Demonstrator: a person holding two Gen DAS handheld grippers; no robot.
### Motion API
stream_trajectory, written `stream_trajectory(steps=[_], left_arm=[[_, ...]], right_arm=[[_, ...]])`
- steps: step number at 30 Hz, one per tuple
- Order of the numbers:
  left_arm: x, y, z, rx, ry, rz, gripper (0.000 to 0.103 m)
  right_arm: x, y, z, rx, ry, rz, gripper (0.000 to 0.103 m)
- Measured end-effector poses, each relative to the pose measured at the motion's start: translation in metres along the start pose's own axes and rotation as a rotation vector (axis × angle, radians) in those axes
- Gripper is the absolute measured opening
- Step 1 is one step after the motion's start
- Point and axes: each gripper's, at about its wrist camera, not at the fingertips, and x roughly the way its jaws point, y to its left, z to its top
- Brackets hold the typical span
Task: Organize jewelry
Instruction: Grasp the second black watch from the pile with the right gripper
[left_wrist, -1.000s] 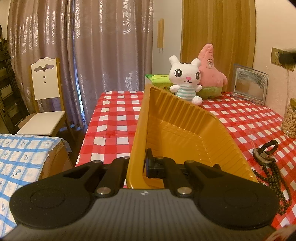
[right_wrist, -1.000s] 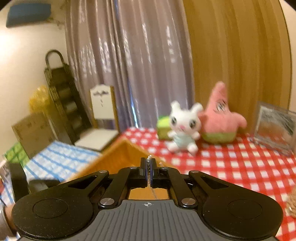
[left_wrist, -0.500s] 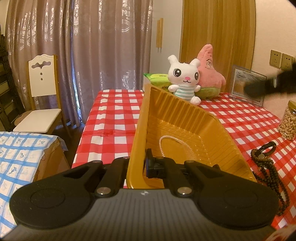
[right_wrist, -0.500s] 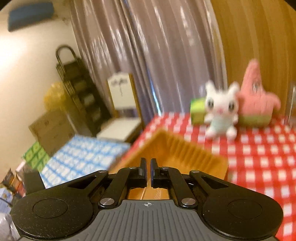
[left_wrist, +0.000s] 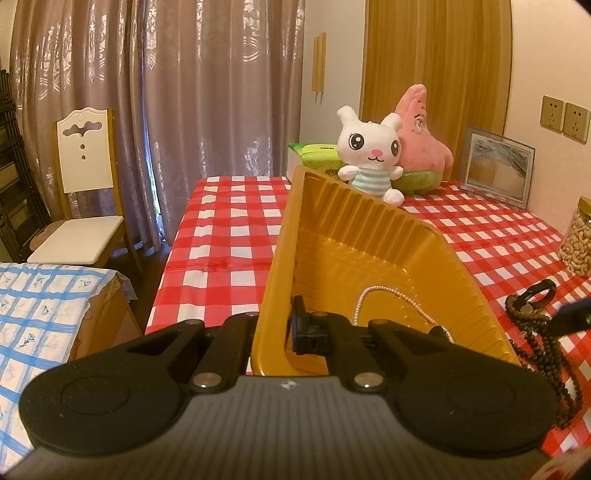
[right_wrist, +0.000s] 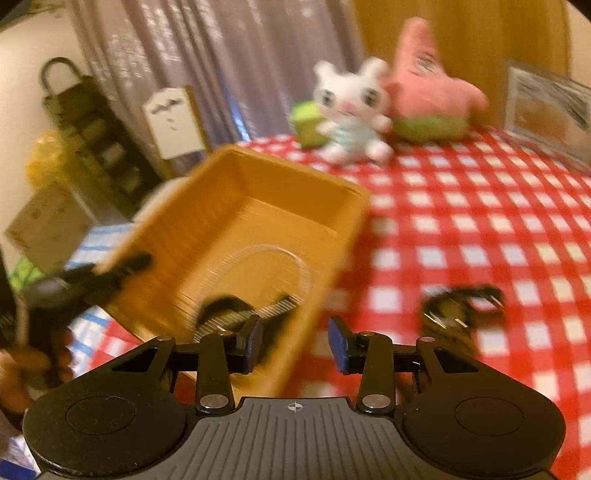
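My left gripper (left_wrist: 277, 328) is shut on the near-left wall of a yellow plastic tray (left_wrist: 369, 243), holding it tilted. A white pearl necklace (left_wrist: 391, 299) lies inside the tray. A dark beaded necklace (left_wrist: 535, 325) with a black ring lies on the red checked cloth right of the tray. In the blurred right wrist view my right gripper (right_wrist: 295, 343) is open and empty, low over the tray's near-right edge (right_wrist: 317, 295). The pearl necklace (right_wrist: 273, 254) and a dark band (right_wrist: 229, 306) lie in the tray; the beaded necklace (right_wrist: 450, 306) lies to the right.
A white bunny plush (left_wrist: 369, 155), a pink star plush (left_wrist: 421, 136) and a green pack stand at the table's back. A picture frame (left_wrist: 496, 166) and a jar of nuts (left_wrist: 578, 240) are at the right. A white chair (left_wrist: 85, 184) stands left of the table.
My right gripper opened and let the pearl necklace drop into the tray, then swung down and right towards the table. My left gripper kept hold of the tray.
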Motion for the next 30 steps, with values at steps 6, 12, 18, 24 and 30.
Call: stream_trajectory(steps=[6, 12, 18, 24, 30], left_arm=[[0.001, 0.000, 0.000, -0.001, 0.003, 0.006, 0.005], [-0.001, -0.001, 0.001, -0.003, 0.002, 0.011, 0.005], [-0.002, -0.003, 0.002, -0.003, 0.004, 0.021, 0.005], [-0.003, -0.007, 0.003, 0.000, 0.005, 0.038, 0.005], [-0.004, -0.009, 0.003, -0.001, 0.006, 0.050, 0.006]], right_arm=[[-0.012, -0.048, -0.021, 0.040, 0.026, -0.119, 0.040], [-0.019, -0.080, -0.027, -0.024, 0.005, -0.225, 0.040], [-0.007, -0.092, -0.018, -0.183, -0.023, -0.268, 0.040], [0.019, -0.085, -0.012, -0.443, -0.005, -0.306, 0.040], [0.041, -0.076, -0.013, -0.630, -0.001, -0.326, 0.039]])
